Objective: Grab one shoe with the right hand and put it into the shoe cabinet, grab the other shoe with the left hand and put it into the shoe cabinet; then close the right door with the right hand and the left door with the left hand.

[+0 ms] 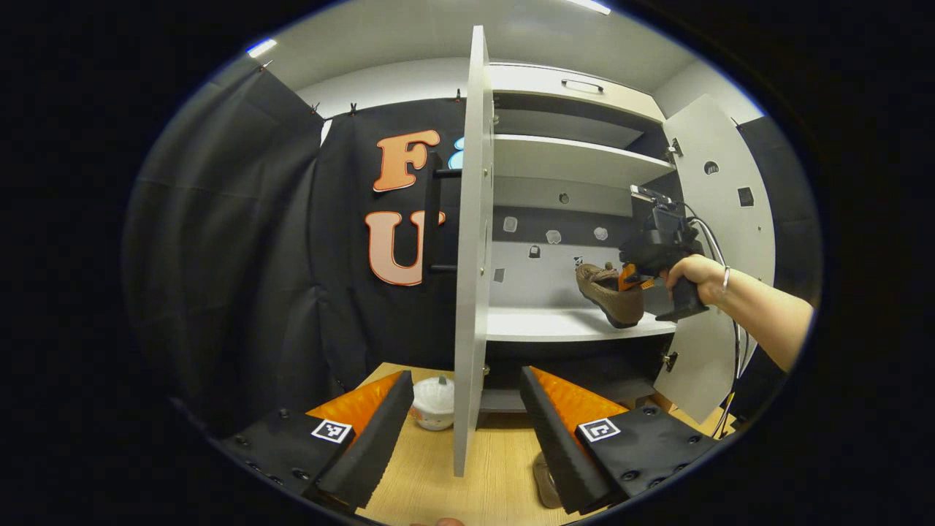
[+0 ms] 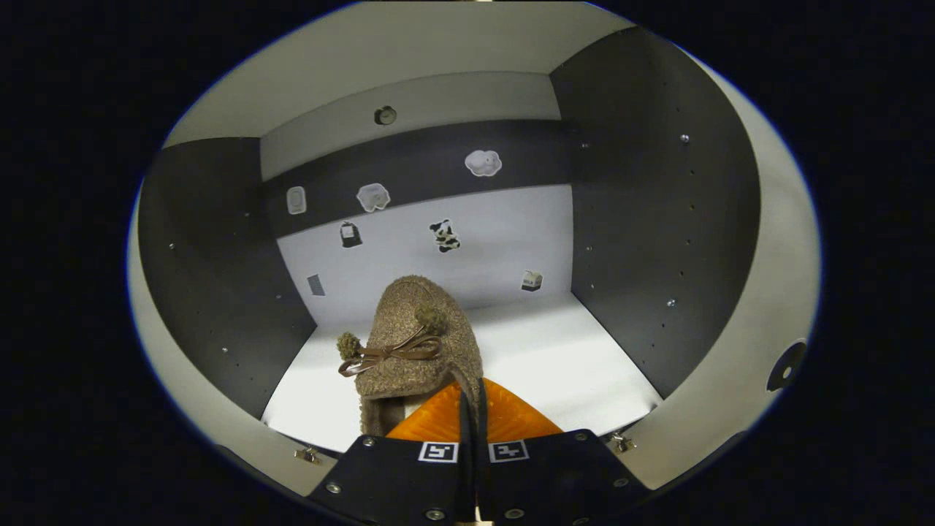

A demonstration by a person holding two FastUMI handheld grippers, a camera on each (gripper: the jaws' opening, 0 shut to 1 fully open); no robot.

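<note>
1. The brown shoe (image 2: pixel 418 343) was gripped by its rear rim, and the heel was hidden behind the right gripper (image 2: pixel 471 409), whose two fingers were pressed together on the collar with barely a slit between them.
2. In the right gripper view its toe pointed straight away toward the back wall of the shoe cabinet (image 2: pixel 219 256), long axis running from the cabinet's front edge to its back; the bow and two pom-poms sat on top.
3. In the left gripper view the same shoe (image 1: pixel 610 292) hung over the front edge of the lower shelf (image 1: pixel 555 325), toward its right end. The toe was up and pointing into the cabinet, the sole tilted; whether the sole touched the shelf, I could not tell.
4. There the right gripper (image 1: pixel 630 277) was mostly hidden by its own body and the hand (image 1: pixel 694 276) holding it, a bracelet on the wrist.
5. The left gripper (image 1: pixel 467 427) hung back over the desk (image 1: pixel 497 475), its fingers wide apart, holding nothing.
6. The other shoe (image 1: pixel 546 482) was nearly all hidden behind the left gripper's right finger, near the desk's front edge; its direction was impossible to read.
7. The left door (image 1: pixel 471 248) stood edge-on, open, and the right door (image 1: pixel 723 241) was swung wide.
8. A small white pot (image 1: pixel 433 402) sat on the desk just left of the left door's lower edge, partly cut off by it.
</note>
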